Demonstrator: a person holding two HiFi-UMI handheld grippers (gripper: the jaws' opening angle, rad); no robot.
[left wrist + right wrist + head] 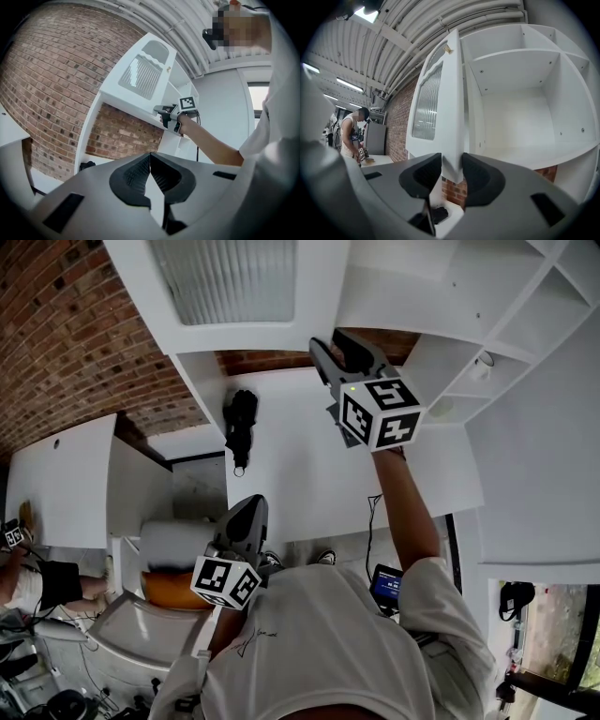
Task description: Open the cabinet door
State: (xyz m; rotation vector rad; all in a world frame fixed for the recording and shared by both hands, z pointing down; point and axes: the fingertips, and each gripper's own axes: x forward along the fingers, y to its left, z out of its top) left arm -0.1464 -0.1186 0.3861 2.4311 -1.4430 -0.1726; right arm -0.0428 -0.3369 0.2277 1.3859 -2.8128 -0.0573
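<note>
Right gripper view: hand-held gripper (pixel 451 165) clamps cabinet door (pixel 436 93), hiding its corner.

This looks like a workshop or test lab in an industrial building: a bare brick wall (pixel 42 84), a vaulted corrugated ceiling (pixel 356 42) carrying pipes (pixel 440 18) and strip lights (pixel 344 84), and a plain white cabinet (pixel 520 93) above a white tabletop (pixel 300 474).
</note>
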